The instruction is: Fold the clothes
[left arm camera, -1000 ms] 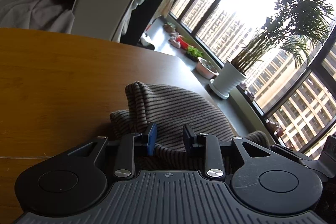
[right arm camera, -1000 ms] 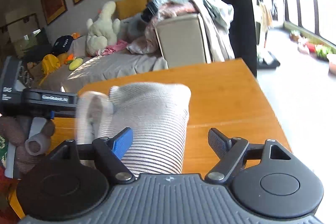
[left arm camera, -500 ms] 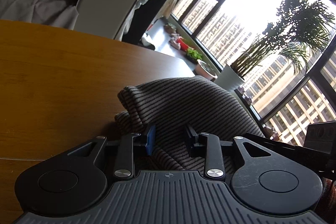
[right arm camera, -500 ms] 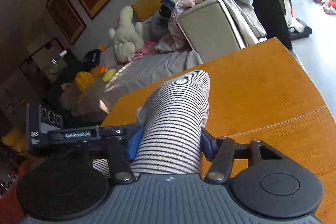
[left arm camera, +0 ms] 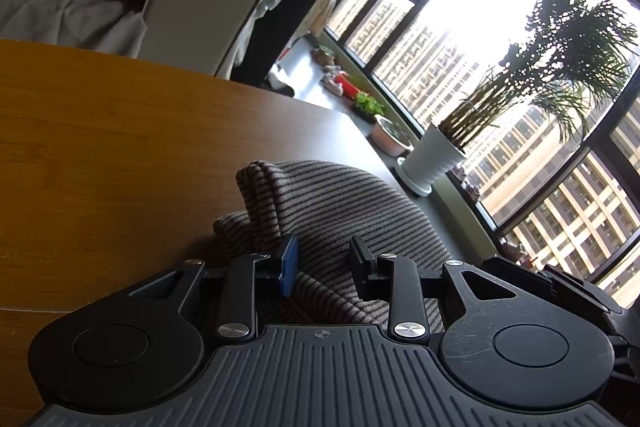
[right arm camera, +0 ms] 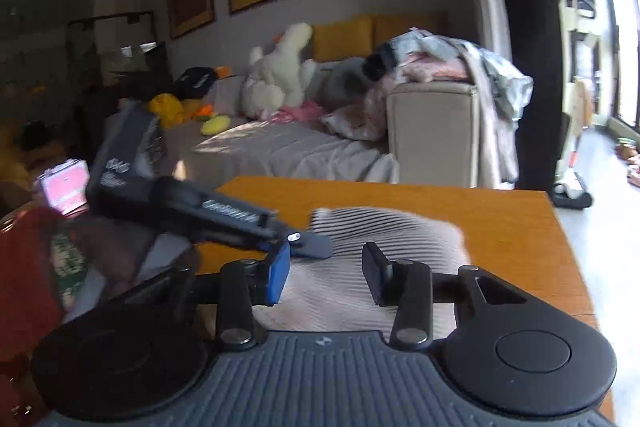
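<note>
A brown-and-grey striped garment (left arm camera: 340, 211) lies bunched on the wooden table (left arm camera: 120, 147). My left gripper (left arm camera: 324, 263) is shut on a raised fold of it, which fills the narrow gap between the blue and black pads. In the right wrist view the same garment (right arm camera: 400, 239) looks pale and blurred by motion. My right gripper (right arm camera: 326, 275) has its jaws closing on it, with cloth filling the gap and spreading out past both fingers. The left gripper (right arm camera: 308, 247) reaches in from the left and meets the cloth just ahead of my right blue pad.
The table's far edge (right arm camera: 552, 211) drops to the floor on the right. Behind it are a sofa (right arm camera: 432, 131) heaped with clothes and a white plush toy (right arm camera: 280, 75). A potted plant (left arm camera: 436, 159) stands by the window. A red sleeve (right arm camera: 24, 267) is at the left.
The right jaws have narrowed from wide open onto the striped cloth, and that gripper has rolled and shifted. The garment rose into an arch, then sank a little. The left gripper stays put.
</note>
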Motion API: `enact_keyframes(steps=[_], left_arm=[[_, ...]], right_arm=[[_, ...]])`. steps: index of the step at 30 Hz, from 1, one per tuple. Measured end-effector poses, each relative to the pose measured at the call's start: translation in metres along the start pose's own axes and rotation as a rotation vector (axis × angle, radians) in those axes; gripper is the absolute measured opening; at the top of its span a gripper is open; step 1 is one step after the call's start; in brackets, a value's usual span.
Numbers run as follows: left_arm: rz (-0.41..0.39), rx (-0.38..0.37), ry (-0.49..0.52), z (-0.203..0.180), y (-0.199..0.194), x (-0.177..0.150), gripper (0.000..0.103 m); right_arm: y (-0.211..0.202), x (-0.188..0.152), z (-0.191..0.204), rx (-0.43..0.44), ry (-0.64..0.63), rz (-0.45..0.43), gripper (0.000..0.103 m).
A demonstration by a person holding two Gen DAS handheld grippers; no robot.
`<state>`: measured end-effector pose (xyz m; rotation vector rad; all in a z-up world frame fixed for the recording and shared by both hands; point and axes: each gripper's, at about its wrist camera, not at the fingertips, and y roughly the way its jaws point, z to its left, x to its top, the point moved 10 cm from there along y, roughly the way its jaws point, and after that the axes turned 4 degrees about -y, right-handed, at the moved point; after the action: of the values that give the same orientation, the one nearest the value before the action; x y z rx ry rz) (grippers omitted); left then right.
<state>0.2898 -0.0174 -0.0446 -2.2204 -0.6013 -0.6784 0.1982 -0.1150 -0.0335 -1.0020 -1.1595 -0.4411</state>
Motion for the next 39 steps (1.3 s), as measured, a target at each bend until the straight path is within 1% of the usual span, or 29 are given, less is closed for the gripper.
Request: enact_keyframes(steps=[2, 3, 4, 5, 7, 9, 11, 13, 14, 15, 17, 19, 20, 22, 24, 25, 27, 30, 34, 36, 39], left_arm=[[-0.003, 0.006, -0.002, 0.000, 0.001, 0.001, 0.032], [-0.004, 0.009, -0.004, 0.000, 0.001, 0.001, 0.033], [-0.004, 0.012, -0.002, 0.000, 0.001, 0.001, 0.033], [-0.004, 0.015, -0.001, 0.000, 0.001, 0.001, 0.033], [-0.008, 0.023, 0.004, -0.002, -0.002, 0.002, 0.032], [-0.028, 0.030, 0.015, -0.007, -0.009, 0.005, 0.033], [-0.054, 0.036, 0.035, -0.014, -0.018, 0.009, 0.041], [-0.102, 0.058, 0.070, -0.021, -0.029, 0.016, 0.042], [-0.119, 0.058, 0.079, -0.024, -0.034, 0.019, 0.041], [-0.132, 0.040, 0.084, -0.030, -0.038, 0.023, 0.041], [-0.130, -0.004, 0.092, -0.041, -0.039, 0.026, 0.040], [-0.106, -0.033, 0.107, -0.050, -0.032, 0.024, 0.040], [-0.083, -0.034, 0.106, -0.051, -0.025, 0.021, 0.040], [-0.021, -0.001, 0.070, -0.038, -0.003, 0.013, 0.040], [0.003, 0.039, 0.024, -0.016, 0.017, 0.011, 0.030], [-0.001, 0.030, 0.011, -0.011, 0.019, 0.012, 0.028], [-0.002, 0.016, -0.025, -0.003, 0.022, 0.016, 0.026], [-0.002, 0.032, -0.008, 0.001, 0.027, 0.019, 0.023], [-0.013, 0.052, 0.002, 0.002, 0.029, 0.021, 0.022], [-0.028, 0.071, 0.031, -0.003, 0.023, 0.021, 0.022], [-0.051, 0.096, 0.085, -0.012, 0.014, 0.020, 0.025]], right_arm=[[0.020, -0.026, 0.021, 0.010, -0.055, 0.108, 0.042], [0.028, -0.039, 0.026, -0.016, -0.089, 0.126, 0.044], [0.030, -0.044, 0.031, -0.036, -0.135, 0.097, 0.050], [0.031, -0.045, 0.037, -0.045, -0.178, 0.092, 0.053], [0.031, -0.043, 0.041, -0.051, -0.194, 0.101, 0.058], [0.031, -0.043, 0.040, -0.044, -0.193, 0.106, 0.058], [0.031, -0.044, 0.038, -0.043, -0.193, 0.106, 0.058], [0.030, -0.045, 0.037, -0.043, -0.190, 0.101, 0.059], [0.031, -0.045, 0.038, -0.043, -0.188, 0.097, 0.061], [0.031, -0.045, 0.038, -0.043, -0.186, 0.093, 0.062], [0.031, -0.045, 0.038, -0.042, -0.181, 0.085, 0.065], [0.030, -0.045, 0.037, -0.037, -0.170, 0.078, 0.065], [0.029, -0.044, 0.036, -0.032, -0.163, 0.075, 0.065], [0.025, -0.043, 0.033, -0.019, -0.149, 0.069, 0.065], [0.019, -0.039, 0.028, 0.003, -0.125, 0.054, 0.065], [0.015, -0.037, 0.025, 0.013, -0.110, 0.045, 0.065], [0.006, -0.030, 0.015, 0.023, -0.073, 0.020, 0.065], [-0.007, -0.018, -0.002, 0.014, -0.019, -0.026, 0.065], [-0.016, -0.005, -0.022, -0.055, 0.003, -0.067, 0.066], [-0.013, -0.002, -0.033, -0.095, 0.015, -0.059, 0.066], [-0.007, -0.001, -0.049, -0.167, 0.020, -0.045, 0.071]])
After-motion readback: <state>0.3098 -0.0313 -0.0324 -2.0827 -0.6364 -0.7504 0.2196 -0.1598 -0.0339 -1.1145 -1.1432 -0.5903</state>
